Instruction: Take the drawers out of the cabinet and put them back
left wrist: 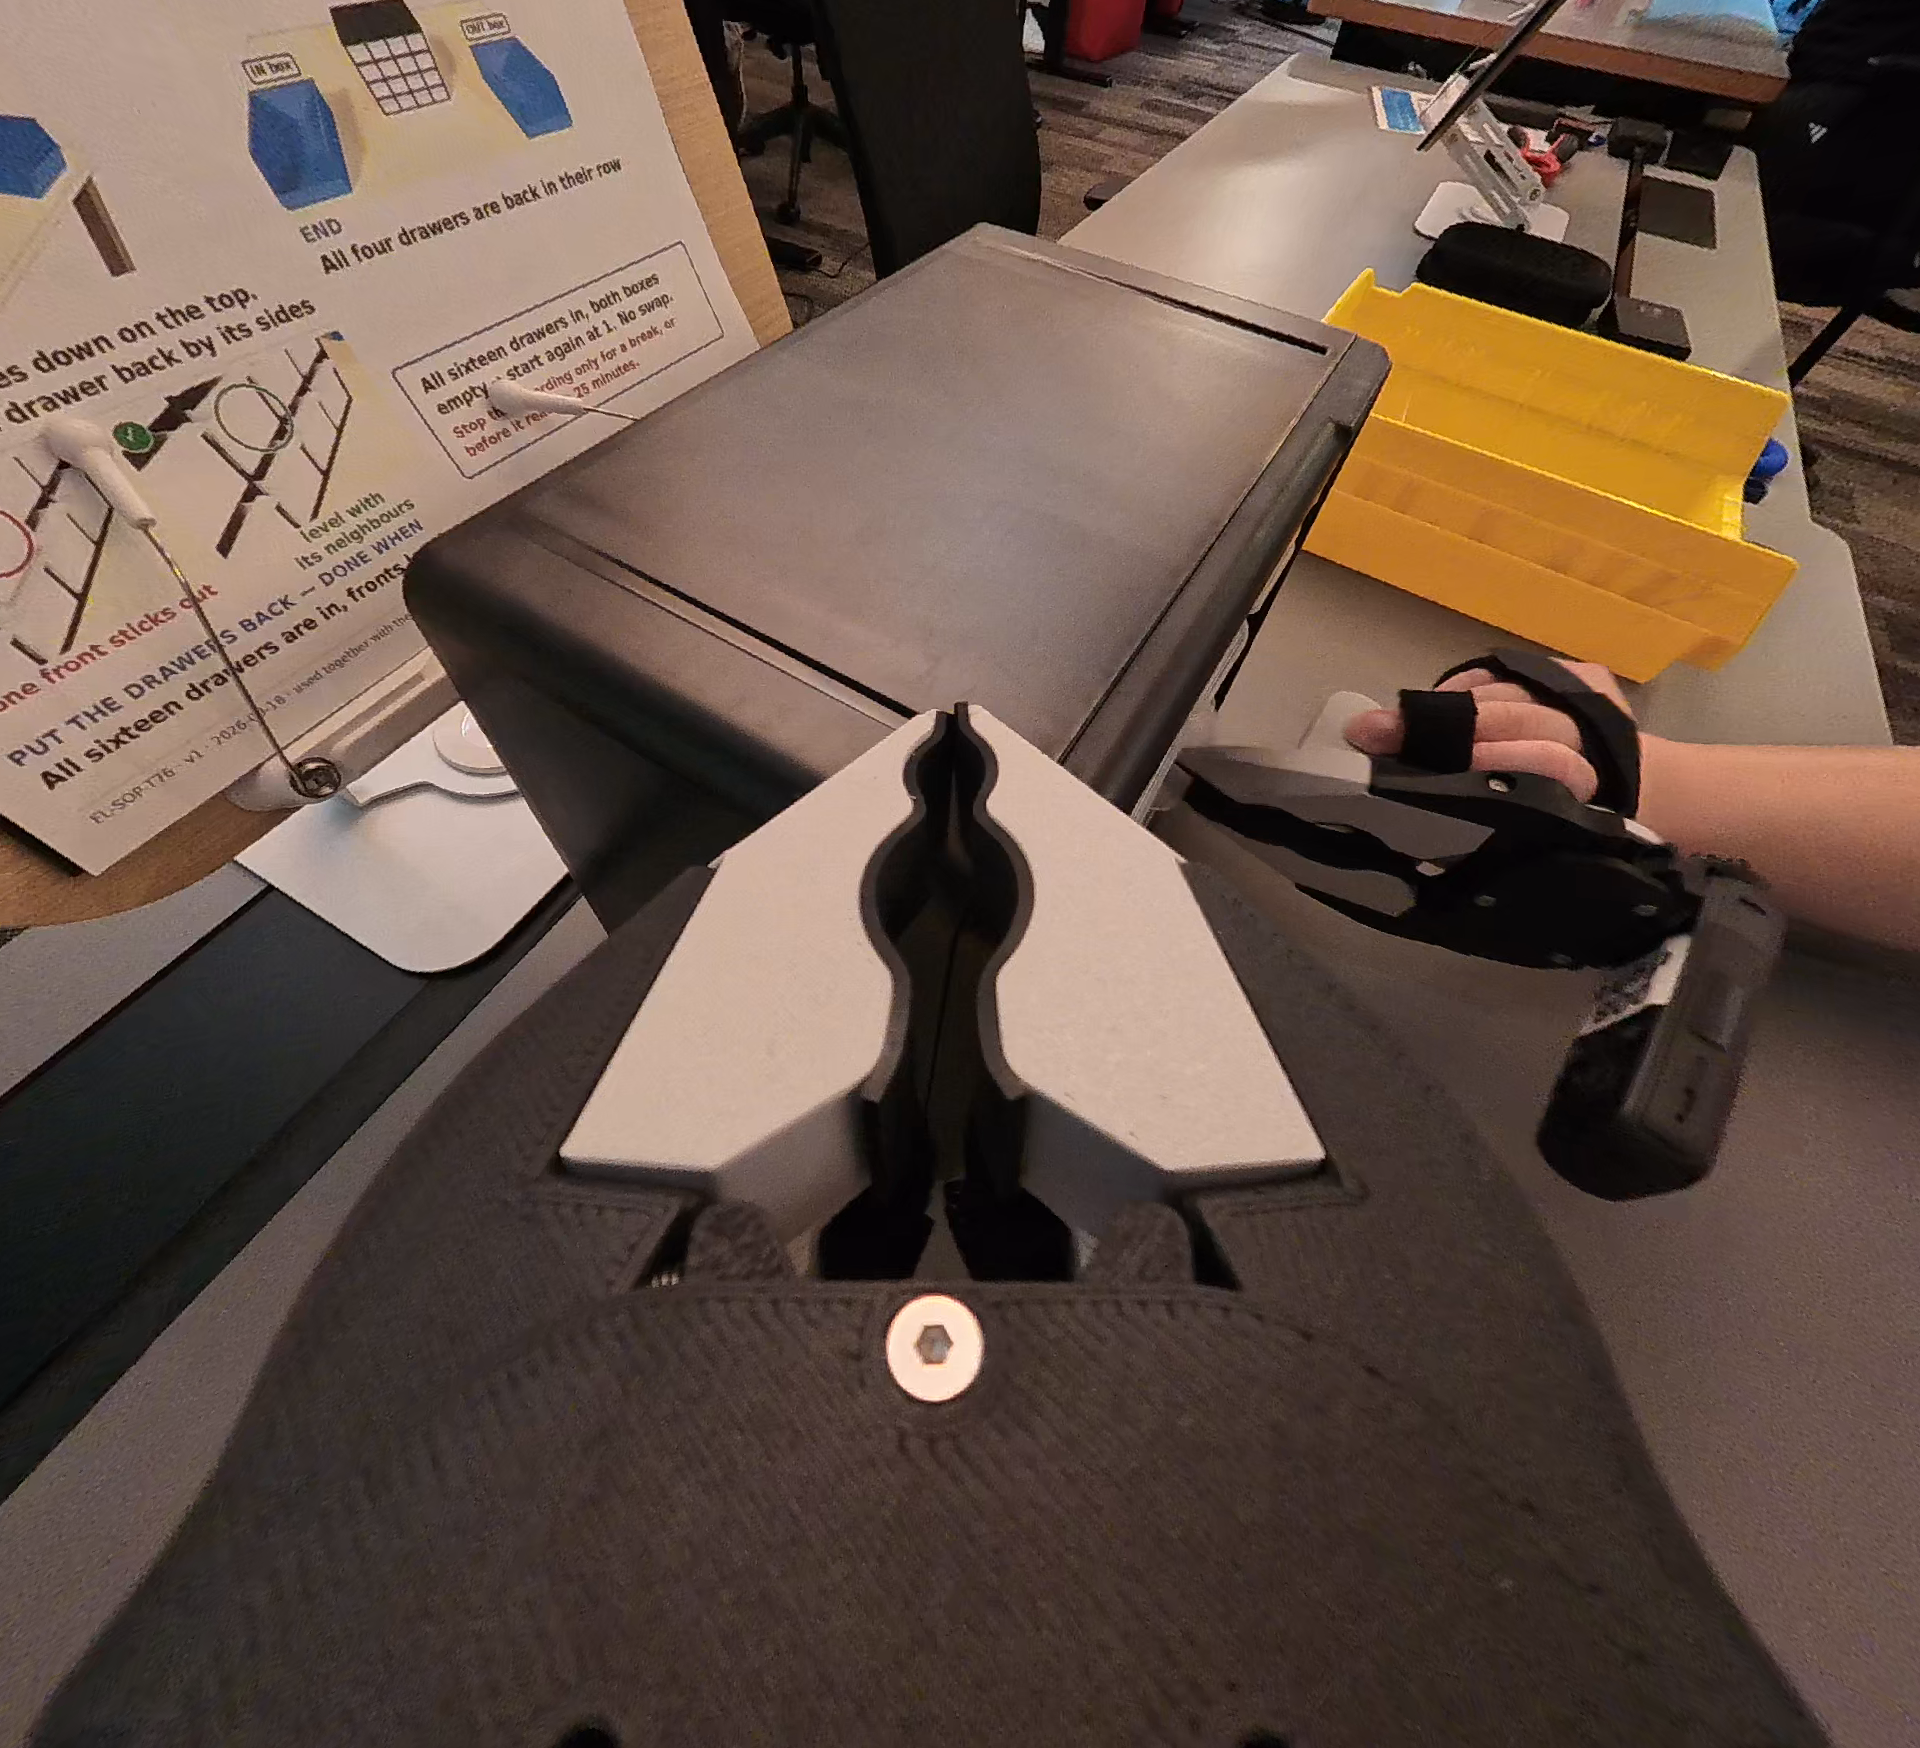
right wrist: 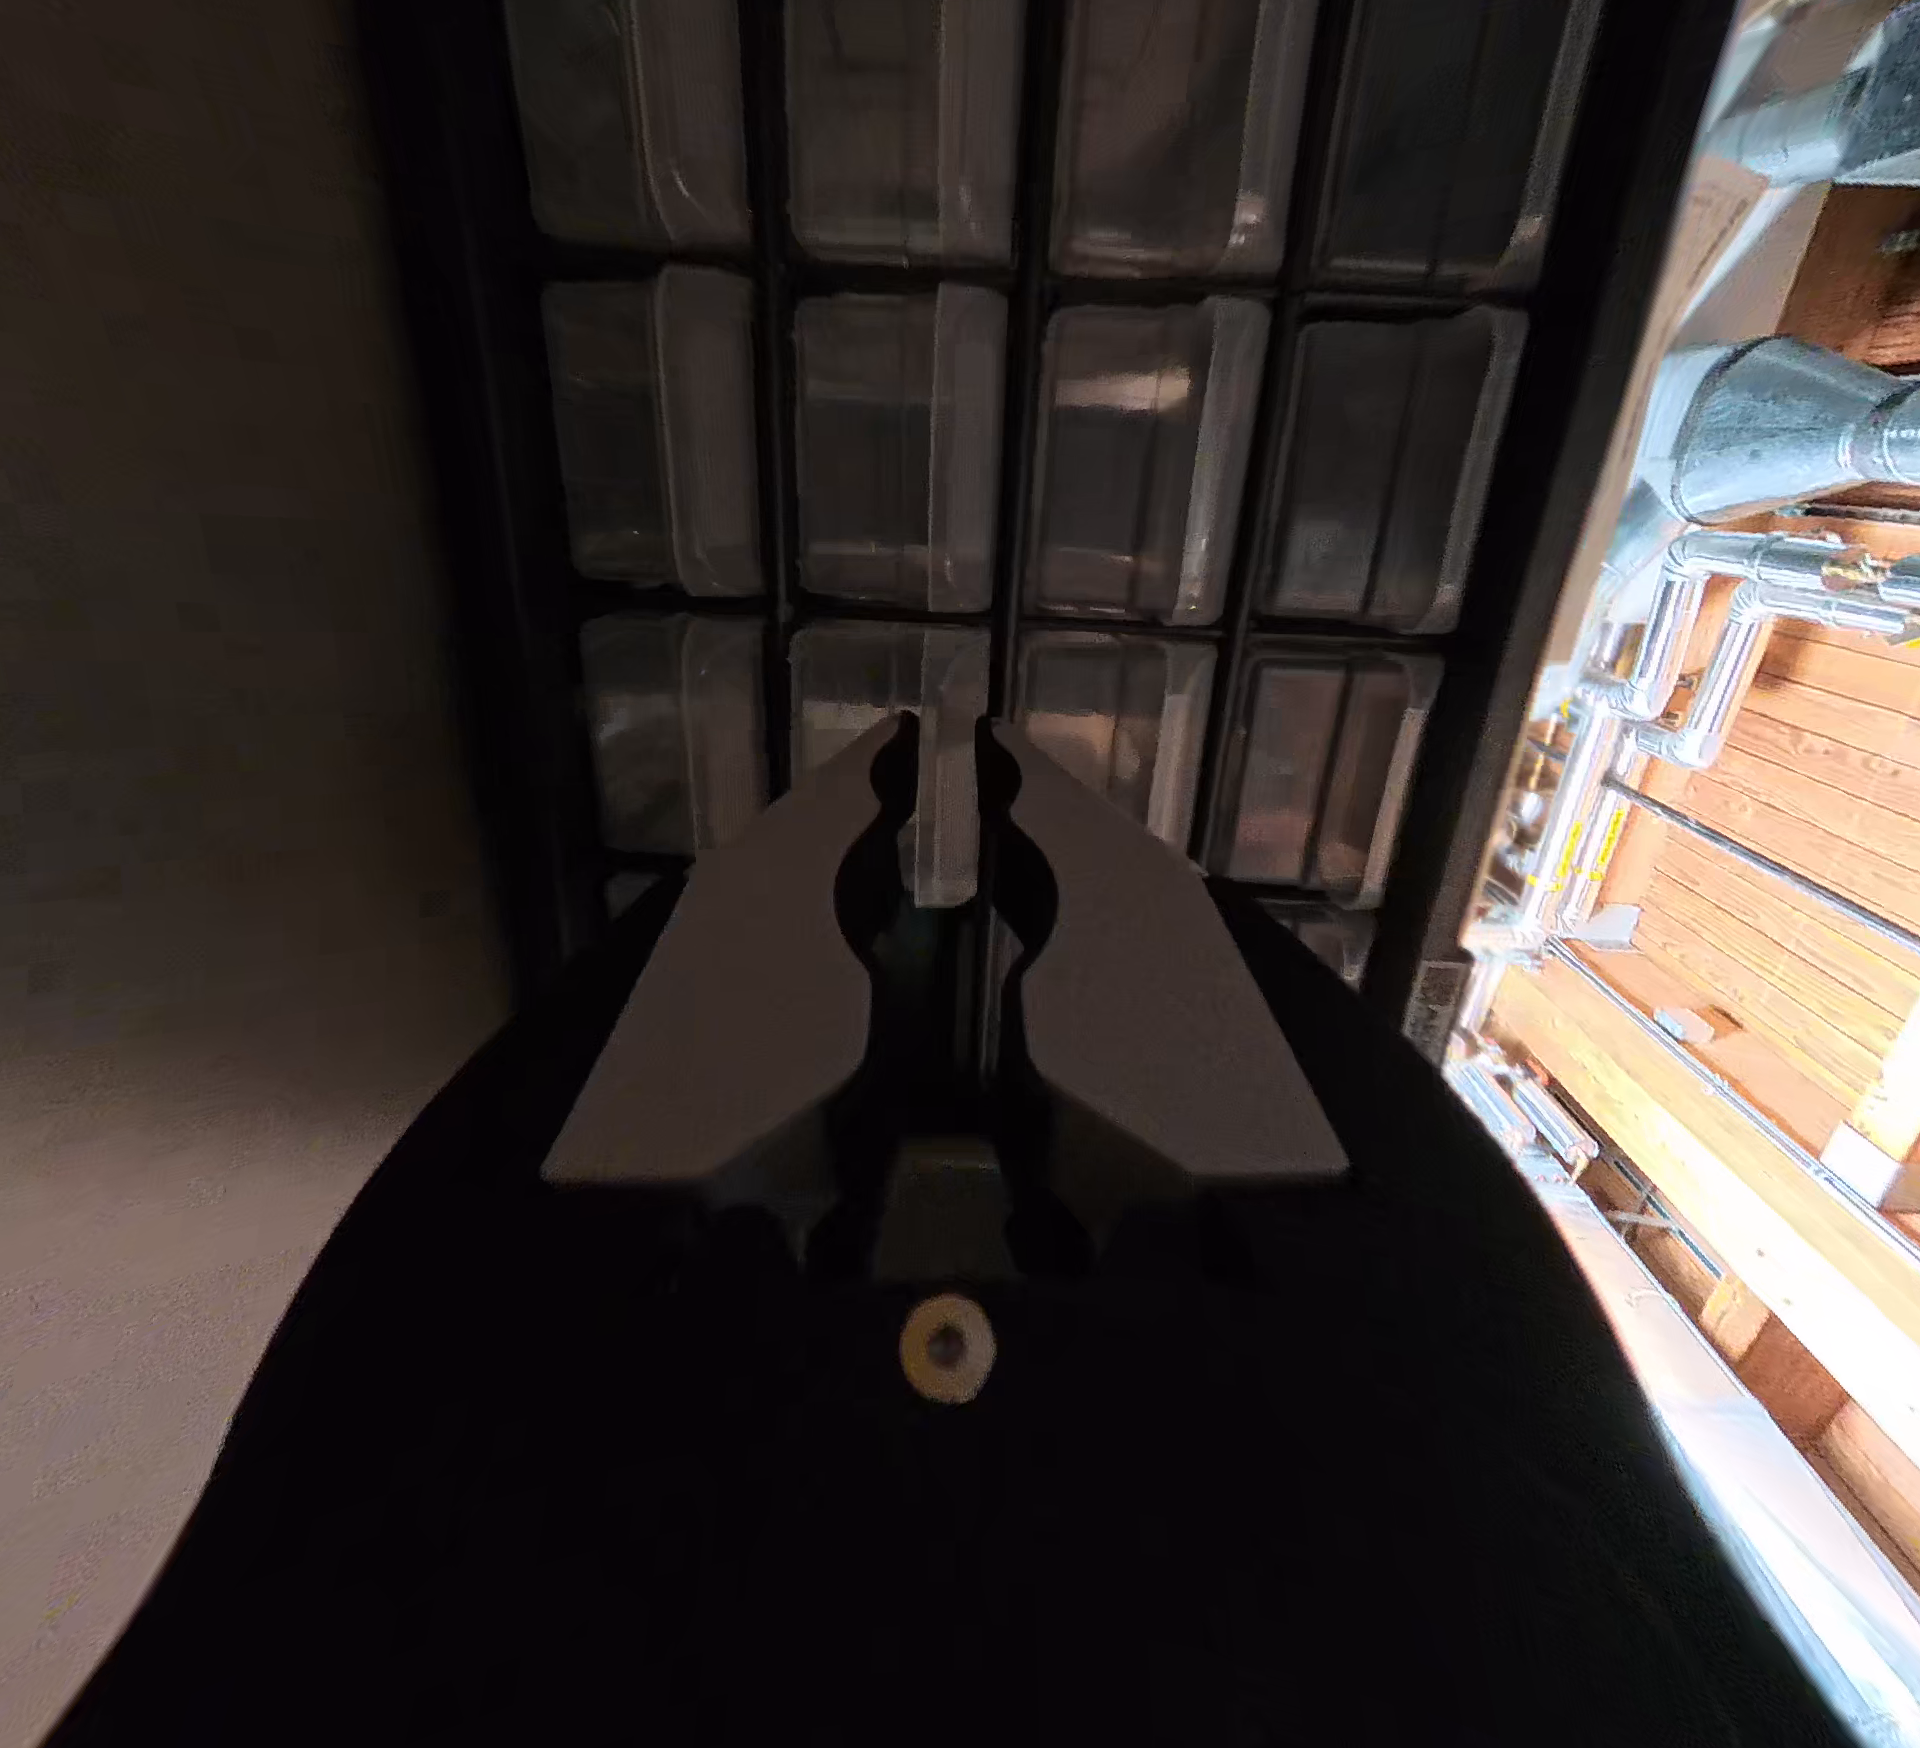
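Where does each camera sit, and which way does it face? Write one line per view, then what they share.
Left wrist view: on the left gripper, shut, above the black cabinet's top; the right hand and yellow bin show.
Right wrist view: on the right gripper, rolled sideways, facing the clear drawers, fingers astride one drawer's handle.
Shared: the cabinet.

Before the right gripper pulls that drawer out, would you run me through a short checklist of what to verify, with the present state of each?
1. Right gripper lined up on a drawer handle: ok, the handle stands between its fingers.
2. Fingers closed on the handle: cannot tell; small gaps seem to show beside it.
3. Left gripper free: ok, shut, holding nothing.
4. Left gripper steadying the cabinet: cannot tell; its tip is at the top edge.
5. Neighbouring drawers seated: ok, fronts look level.
6. Yellow bin free for the drawer: ok, it looks empty.
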A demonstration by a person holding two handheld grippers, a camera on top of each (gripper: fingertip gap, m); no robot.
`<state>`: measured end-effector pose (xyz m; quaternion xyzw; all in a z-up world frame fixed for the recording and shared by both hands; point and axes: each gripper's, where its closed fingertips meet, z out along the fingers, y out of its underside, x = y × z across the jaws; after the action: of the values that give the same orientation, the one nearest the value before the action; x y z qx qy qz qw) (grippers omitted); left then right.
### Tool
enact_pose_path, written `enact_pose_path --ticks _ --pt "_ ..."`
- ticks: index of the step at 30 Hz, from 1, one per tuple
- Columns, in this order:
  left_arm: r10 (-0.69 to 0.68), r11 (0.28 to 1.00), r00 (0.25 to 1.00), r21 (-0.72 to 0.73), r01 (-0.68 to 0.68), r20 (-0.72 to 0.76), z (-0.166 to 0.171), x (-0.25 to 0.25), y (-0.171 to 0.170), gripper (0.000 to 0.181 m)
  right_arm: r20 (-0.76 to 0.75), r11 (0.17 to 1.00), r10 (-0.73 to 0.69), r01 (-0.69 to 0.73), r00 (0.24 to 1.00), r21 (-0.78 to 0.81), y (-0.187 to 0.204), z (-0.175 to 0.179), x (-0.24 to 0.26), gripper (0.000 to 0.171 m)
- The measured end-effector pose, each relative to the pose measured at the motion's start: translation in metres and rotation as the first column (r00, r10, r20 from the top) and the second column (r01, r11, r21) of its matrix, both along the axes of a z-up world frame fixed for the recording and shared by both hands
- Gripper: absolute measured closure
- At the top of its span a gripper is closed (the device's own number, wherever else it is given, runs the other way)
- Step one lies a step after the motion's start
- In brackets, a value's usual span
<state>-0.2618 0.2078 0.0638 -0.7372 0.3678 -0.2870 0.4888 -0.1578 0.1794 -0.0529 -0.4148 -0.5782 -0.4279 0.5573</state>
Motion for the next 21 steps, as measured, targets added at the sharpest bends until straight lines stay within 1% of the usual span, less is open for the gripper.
enact_pose_path --ticks 3,5,6,7,8,9,10,12,13,14,17,18,19,21 --pt "0.001 1.000 1.000 0.000 -0.001 0.000 0.000 0.000 0.000 0.181 0.002 0.996 0.023 -0.022 1.000 -0.081 -0.023 -0.001 -0.001 0.162" --pt "0.001 1.000 1.000 0.000 -0.001 0.000 0.000 0.000 0.000 0.181 -0.044 0.970 0.031 -0.041 0.999 -0.241 -0.033 -0.006 0.000 0.160" --pt "0.002 1.000 1.000 0.000 -0.002 0.000 0.000 0.000 0.000 0.181 -0.090 0.939 0.032 -0.061 0.995 -0.339 -0.036 -0.007 -0.002 0.151" --pt "0.002 1.000 1.000 -0.001 -0.002 0.000 0.000 0.000 0.000 0.181 -0.135 0.891 0.023 -0.081 0.991 -0.446 -0.039 -0.007 -0.004 0.141" --pt "0.002 1.000 1.000 -0.001 -0.002 0.001 0.000 0.000 0.000 0.181 -0.165 0.828 0.005 -0.096 0.986 -0.553 -0.042 -0.007 -0.005 0.139" --pt "0.002 1.000 1.000 -0.001 -0.002 0.002 0.000 0.000 0.000 0.181 -0.179 0.766 -0.024 -0.097 0.983 -0.636 -0.042 -0.005 -0.006 0.132" --pt "0.001 1.000 1.000 -0.001 -0.001 0.003 0.000 0.000 0.000 0.181 -0.181 0.729 -0.063 -0.079 0.981 -0.680 -0.037 0.002 -0.004 0.127" --pt "-0.001 1.000 1.000 -0.003 0.001 0.009 0.000 0.000 0.000 0.181 -0.130 0.629 -0.059 -0.064 0.990 -0.775 -0.034 0.003 -0.005 0.134" --pt "-0.002 1.000 1.000 -0.004 0.002 0.011 0.000 0.000 0.000 0.181 -0.097 0.604 -0.073 -0.033 0.993 -0.796 -0.029 0.002 -0.003 0.134" --pt "-0.003 1.000 1.000 -0.004 0.003 0.012 0.000 0.000 0.000 0.181 -0.059 0.590 -0.075 -0.004 0.995 -0.807 -0.024 0.000 -0.002 0.139" --pt "-0.002 1.000 1.000 -0.002 0.002 0.009 0.000 0.000 0.000 0.181 0.103 0.520 -0.107 0.144 0.989 -0.842 -0.017 -0.022 0.013 0.142" --pt "-0.001 1.000 1.000 -0.002 0.001 0.008 0.000 0.000 0.000 0.181 0.135 0.498 -0.115 0.175 0.984 -0.849 -0.018 -0.028 0.016 0.148" --pt "-0.001 1.000 1.000 -0.002 0.001 0.007 0.000 0.000 0.000 0.181 0.144 0.507 -0.131 0.191 0.981 -0.840 -0.014 -0.030 0.018 0.155" --pt "0.001 1.000 1.000 -0.002 -0.001 0.005 0.000 0.000 0.000 0.181 0.126 0.527 -0.139 0.182 0.982 -0.830 -0.012 -0.030 0.016 0.155"
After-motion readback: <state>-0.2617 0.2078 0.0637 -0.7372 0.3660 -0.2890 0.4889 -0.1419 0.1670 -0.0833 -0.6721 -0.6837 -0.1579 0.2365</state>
